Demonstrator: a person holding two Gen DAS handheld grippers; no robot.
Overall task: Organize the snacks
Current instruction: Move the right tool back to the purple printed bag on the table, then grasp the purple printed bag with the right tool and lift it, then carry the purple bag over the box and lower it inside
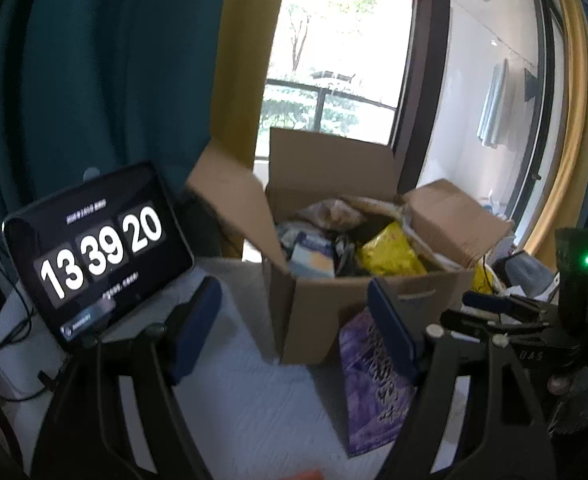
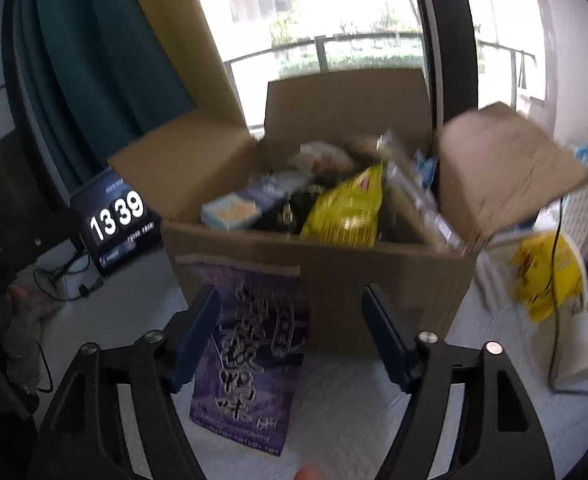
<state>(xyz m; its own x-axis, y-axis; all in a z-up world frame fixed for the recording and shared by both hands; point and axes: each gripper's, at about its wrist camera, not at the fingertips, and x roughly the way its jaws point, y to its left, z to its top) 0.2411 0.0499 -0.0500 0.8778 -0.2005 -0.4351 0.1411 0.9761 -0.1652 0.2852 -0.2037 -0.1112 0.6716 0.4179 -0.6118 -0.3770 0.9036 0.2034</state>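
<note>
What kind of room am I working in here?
Probably a home room beside a balcony: a tall window with teal curtains, laundry hanging outside, and an open cardboard box of snacks on a white-covered surface.

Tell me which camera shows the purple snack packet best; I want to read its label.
The right wrist view: the purple packet lies nearly whole between the open fingers, its print facing the camera. In the left wrist view the packet is seen obliquely, partly hidden behind a finger.

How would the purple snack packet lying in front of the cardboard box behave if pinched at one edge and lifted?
The purple snack packet lies flat and thin against the cardboard box, so it probably droops rather than staying stiff. It looks light for its size. Its printed film looks smooth, so it may slip between the open right hand-held gripper pads.
</note>
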